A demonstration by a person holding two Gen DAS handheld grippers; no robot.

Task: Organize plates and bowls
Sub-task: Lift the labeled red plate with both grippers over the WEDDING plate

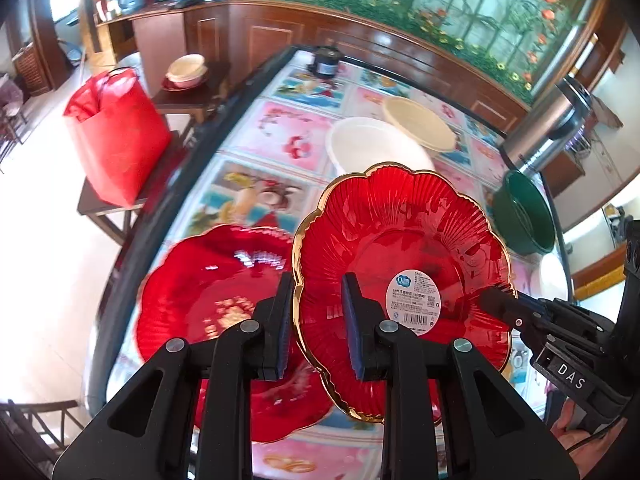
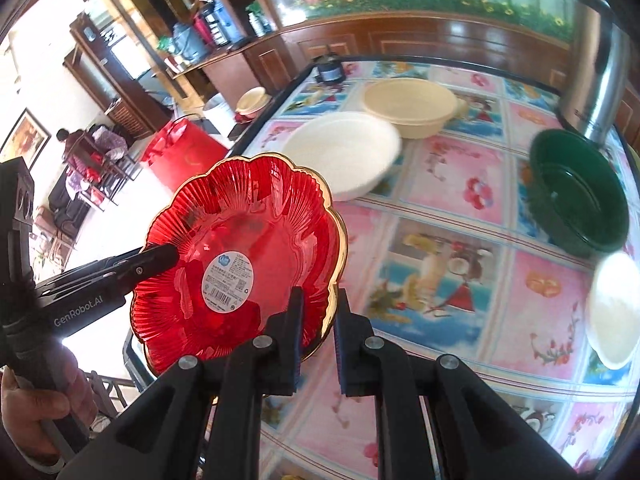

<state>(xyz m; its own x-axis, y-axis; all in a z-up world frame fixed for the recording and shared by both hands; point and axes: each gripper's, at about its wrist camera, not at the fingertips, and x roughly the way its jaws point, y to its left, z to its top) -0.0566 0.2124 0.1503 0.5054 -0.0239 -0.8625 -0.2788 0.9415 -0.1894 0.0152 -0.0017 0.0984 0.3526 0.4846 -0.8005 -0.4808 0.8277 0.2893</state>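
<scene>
Both the left gripper (image 1: pixel 316 320), from "GenRobot.AI", and right gripper (image 2: pixel 318 334) clamp the barcode-stickered red plate (image 1: pixel 400 264)

Gold-rimmed red ribbed plate (image 1: pixel 400 248); green bowl (image 2: pixel 580 196); floral tablecloth (image 2: pixel 452 168).

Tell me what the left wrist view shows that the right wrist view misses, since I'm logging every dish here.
Only the left wrist view shows a second red plate lying flat on the table. Only the right wrist view shows a white bowl near the right edge. Both show the held red plate, gripped at opposite rims by the left gripper and right gripper, plus the green bowl.
</scene>
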